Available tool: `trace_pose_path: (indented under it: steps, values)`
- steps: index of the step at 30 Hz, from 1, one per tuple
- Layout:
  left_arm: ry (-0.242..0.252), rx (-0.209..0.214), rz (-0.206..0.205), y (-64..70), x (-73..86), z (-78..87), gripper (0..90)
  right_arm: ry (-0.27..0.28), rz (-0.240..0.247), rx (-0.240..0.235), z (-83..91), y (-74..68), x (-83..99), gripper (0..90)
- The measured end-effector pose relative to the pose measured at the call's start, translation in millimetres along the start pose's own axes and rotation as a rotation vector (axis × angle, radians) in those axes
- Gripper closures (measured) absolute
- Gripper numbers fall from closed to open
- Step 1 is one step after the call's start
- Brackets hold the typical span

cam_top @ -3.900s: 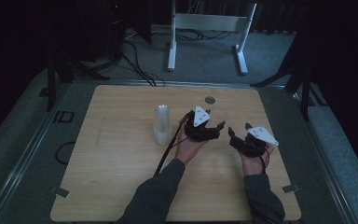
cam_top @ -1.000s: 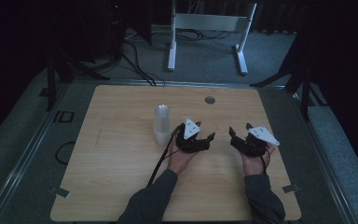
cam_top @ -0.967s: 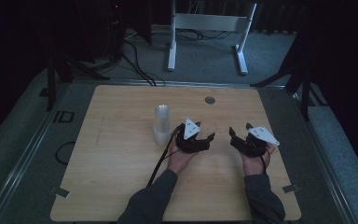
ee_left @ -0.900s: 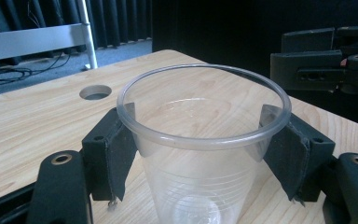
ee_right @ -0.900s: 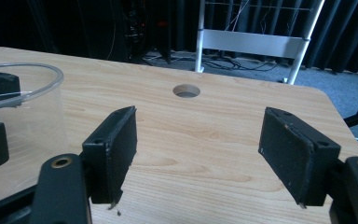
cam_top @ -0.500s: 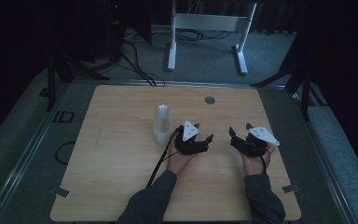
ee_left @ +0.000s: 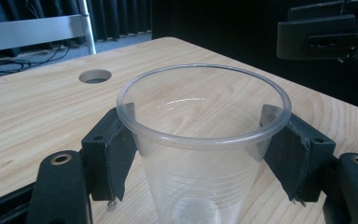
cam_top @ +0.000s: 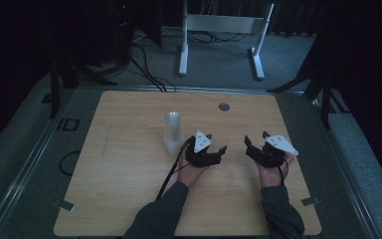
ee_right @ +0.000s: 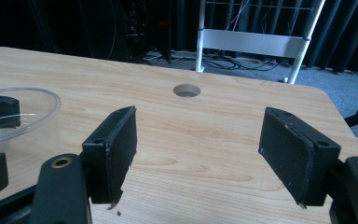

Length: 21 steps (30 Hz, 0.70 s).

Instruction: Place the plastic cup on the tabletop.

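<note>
My left gripper (cam_top: 212, 148) has a clear cup (ee_left: 204, 140) clamped between its jaws, so nothing else fits there. At its ten o'clock the stack of cups (cam_top: 172, 133) stands just beside it and blocks that way. My right gripper (cam_top: 258, 143) is spread wide over bare table (cam_top: 129, 199); toward twelve o'clock the wood lies free up to the round hole (cam_top: 224, 106). Between my two grippers runs an open lane.

The clear plastic cup (ee_left: 204, 140) loses its base to the bottom edge of the left gripper view. In the right gripper view its rim is cut by the left edge; in the high view it is barely discernible.
</note>
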State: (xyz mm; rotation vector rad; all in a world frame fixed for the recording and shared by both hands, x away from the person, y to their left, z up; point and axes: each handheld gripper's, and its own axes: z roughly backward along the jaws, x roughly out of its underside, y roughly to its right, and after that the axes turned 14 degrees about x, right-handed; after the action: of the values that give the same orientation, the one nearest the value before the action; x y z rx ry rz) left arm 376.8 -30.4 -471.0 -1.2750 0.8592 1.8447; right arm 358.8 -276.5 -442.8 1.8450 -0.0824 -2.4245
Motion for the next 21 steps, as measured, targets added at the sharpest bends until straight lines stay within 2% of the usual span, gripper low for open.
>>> trace_pose_path:
  steps: [21]
  values:
    - [-0.015, -0.001, 0.012, -1.1, 11.1, 1.5, 28.9, -0.003, -0.003, -0.001, 0.1, 1.0, 0.0, 27.5]
